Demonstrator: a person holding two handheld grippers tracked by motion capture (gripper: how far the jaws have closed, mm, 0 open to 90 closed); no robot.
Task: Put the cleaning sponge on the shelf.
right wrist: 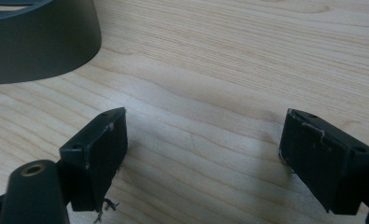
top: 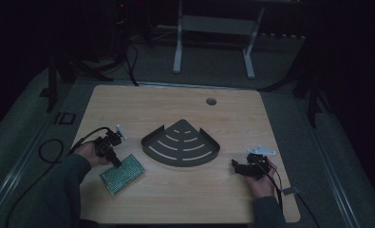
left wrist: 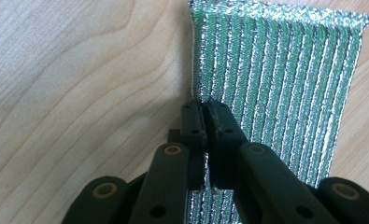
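The fingers [left wrist: 198, 122] of the left gripper [left wrist: 203, 106] are pressed together on the near edge of a flat rectangular scouring cloth of glittering green and silver ribbed weave [left wrist: 275, 79], close to one of its corners; the rest of the cloth is seen lying flat on the counter beyond the tips. In the high view the same left gripper [top: 115, 163] is held by the person's left hand [top: 88, 153] at the front left of the pale wooden counter [top: 223, 114], and the cloth [top: 123, 173] is seen lying askew near the front edge, with bare wood between it and that edge.

The fingers [right wrist: 100, 154] of the right gripper [right wrist: 201, 156] are spread wide, with nothing but bare wood grain between them. At the upper left of that view the curved outer wall of a dark grey, fan-shaped metal corner shelf [right wrist: 42, 42] is seen, apart from the fingers. From above, the right gripper [top: 236, 166] is seen in the right hand [top: 261, 178] at the front right, near the shelf's right corner but clear of it.

The shelf [top: 181, 143], slotted in curved rows, sits at the counter's middle, between the two grippers. Open wood is left behind it up to a small round hole [top: 211, 101] near the far edge.
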